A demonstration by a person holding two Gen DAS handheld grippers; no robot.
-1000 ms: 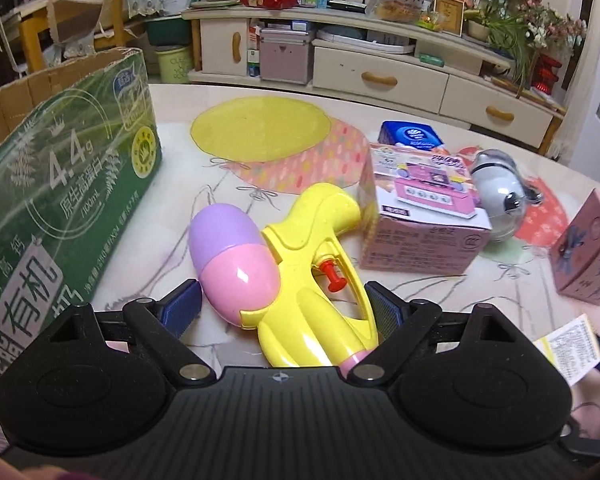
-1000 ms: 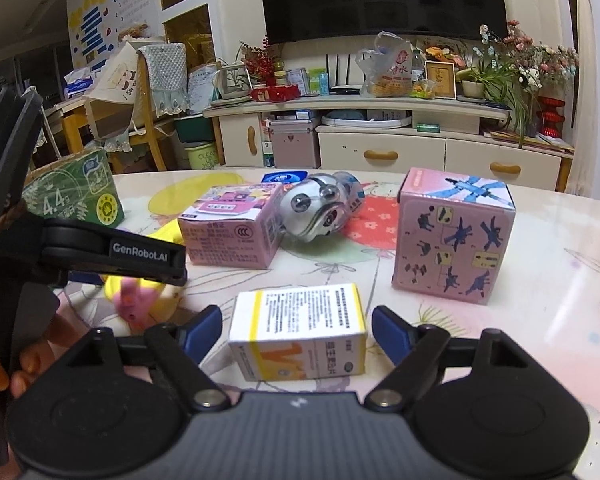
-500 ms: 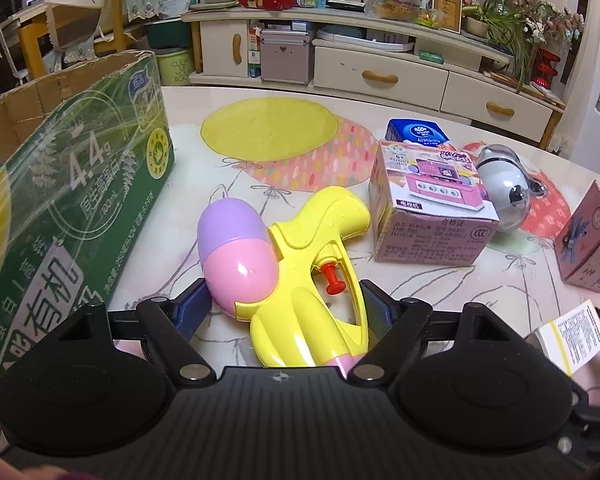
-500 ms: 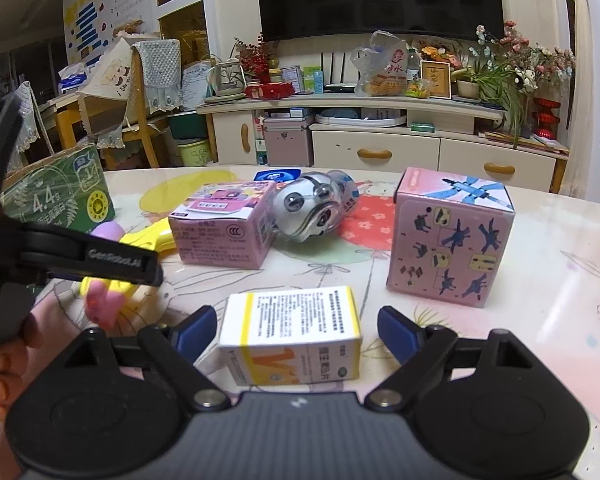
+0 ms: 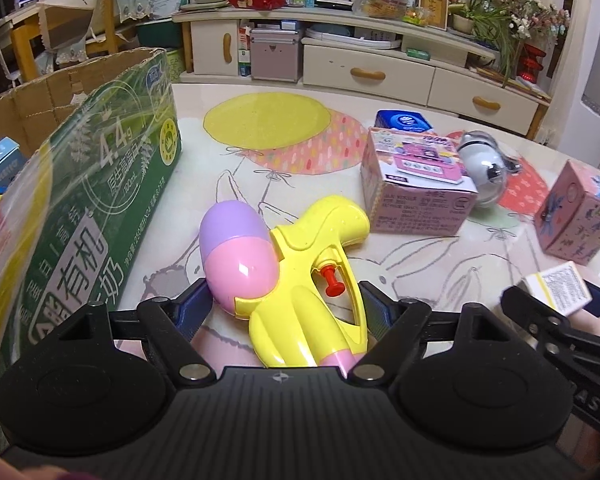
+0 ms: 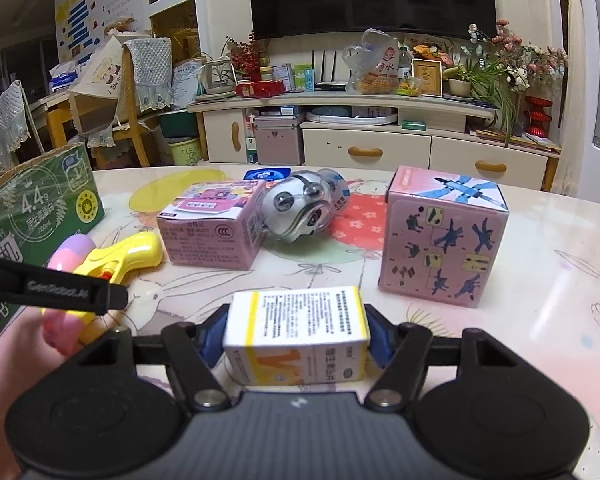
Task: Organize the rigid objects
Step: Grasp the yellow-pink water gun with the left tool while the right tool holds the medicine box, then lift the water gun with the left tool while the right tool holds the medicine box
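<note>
A yellow water gun (image 5: 300, 264) with a pink and purple tank lies on the patterned table (image 5: 228, 200). My left gripper (image 5: 286, 304) straddles it, one pad against the pink tank and the other against the trigger guard. In the right wrist view the water gun (image 6: 132, 252) shows at the left, behind the left gripper's black frame (image 6: 60, 290). A small white-and-yellow box (image 6: 300, 320) sits between the fingers of my right gripper (image 6: 296, 338). Its jaws are closing, and both blue pads touch the box's sides. The same box (image 5: 556, 292) appears at the right edge of the left wrist view.
An open green carton (image 5: 100, 184) stands close on the left with items inside. Behind the gun are a pink toy box (image 5: 416, 196), a silver round toy (image 5: 480, 168), a blue pack (image 5: 400, 120) and a pink printed cube box (image 6: 444, 236). A cabinet stands beyond the table.
The left fingers narrowed onto the water gun and the gripper shifted toward the green carton with it. The right fingers, wide apart before, closed in against the small box's sides.
</note>
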